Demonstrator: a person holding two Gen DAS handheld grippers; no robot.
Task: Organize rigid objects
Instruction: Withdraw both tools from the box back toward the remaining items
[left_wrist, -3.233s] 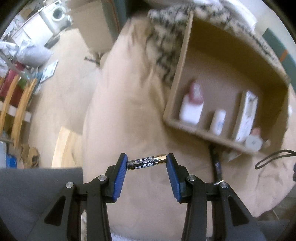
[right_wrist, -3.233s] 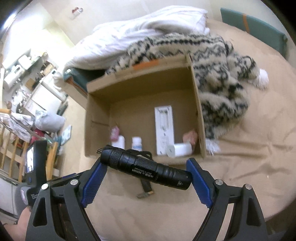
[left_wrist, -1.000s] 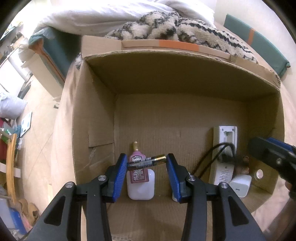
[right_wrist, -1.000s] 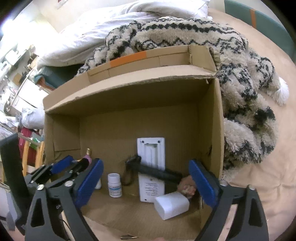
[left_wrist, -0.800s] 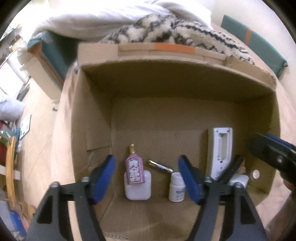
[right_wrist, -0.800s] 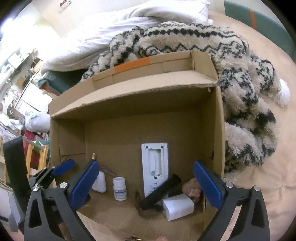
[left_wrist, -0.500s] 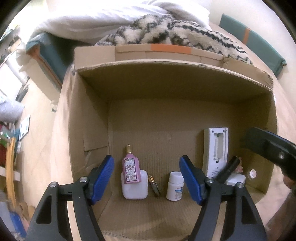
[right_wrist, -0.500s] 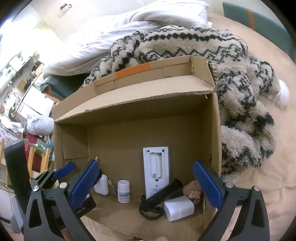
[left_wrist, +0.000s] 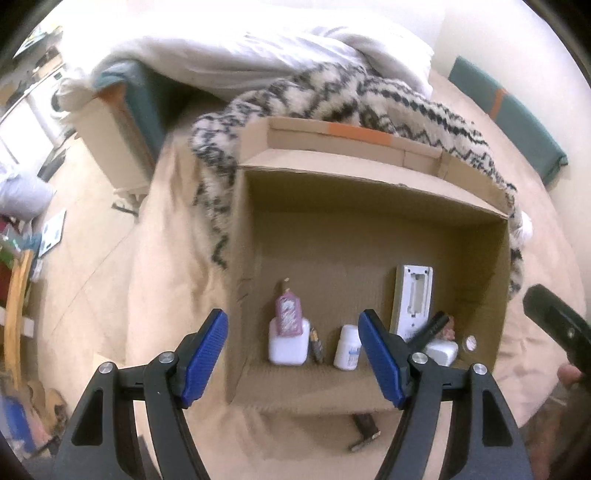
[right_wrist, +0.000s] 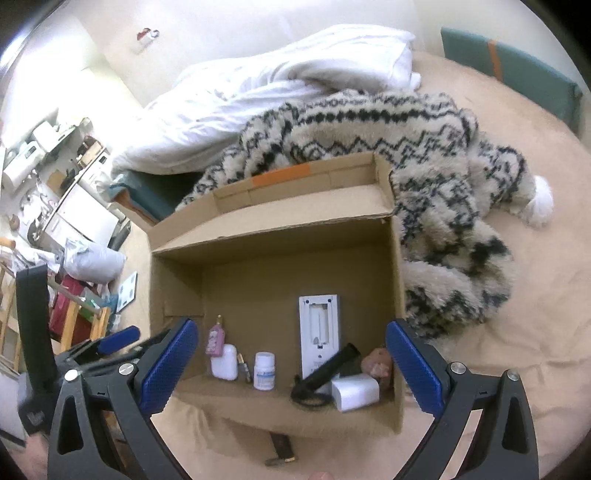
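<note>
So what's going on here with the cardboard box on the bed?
A person is sorting small items into the cardboard box using handheld tongs. Both the left tongs and right tongs are open and empty above the box. The battery stands between the perfume bottle and the pill bottle, and the black flashlight leans by the white remote. A dark strap lies outside on the bed.
</note>
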